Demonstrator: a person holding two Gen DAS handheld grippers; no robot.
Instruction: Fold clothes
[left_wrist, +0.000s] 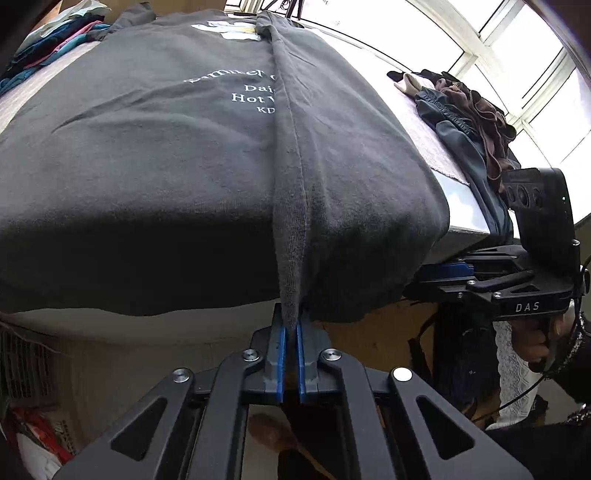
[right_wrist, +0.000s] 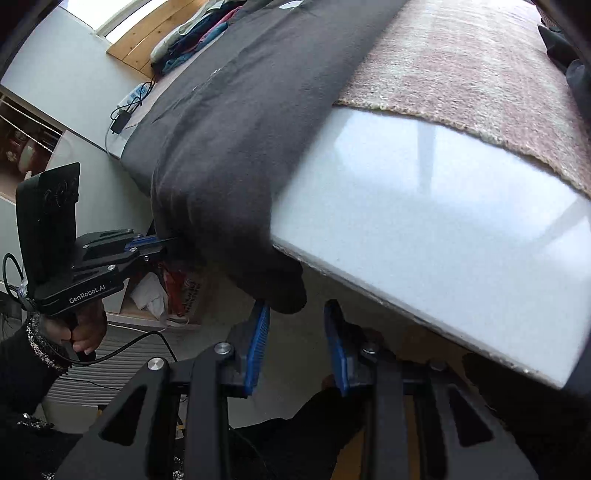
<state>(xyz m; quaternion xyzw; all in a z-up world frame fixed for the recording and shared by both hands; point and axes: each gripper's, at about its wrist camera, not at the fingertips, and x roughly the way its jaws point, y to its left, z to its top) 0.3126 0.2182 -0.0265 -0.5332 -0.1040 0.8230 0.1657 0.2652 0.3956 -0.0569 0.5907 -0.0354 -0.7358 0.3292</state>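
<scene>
Charcoal T-shirt (left_wrist: 155, 155) spread on table (right_wrist: 424, 229), hem hanging over near edge. Left gripper (left_wrist: 291, 328) clamped on hem fold; right gripper (right_wrist: 295, 325) apart below corner. Side fold judged under way; next, corner to be pinched.

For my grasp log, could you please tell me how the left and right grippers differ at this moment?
The left gripper is shut on the dark T-shirt, pinching a fold at its hem; the right gripper stands open, holding nothing. The left sits under the shirt's middle, the right at its corner by the table edge. Both have blue pads.

"DAS" on right tool (left_wrist: 439, 271); "GenRobot.AI" on left tool (right_wrist: 170, 242).
</scene>
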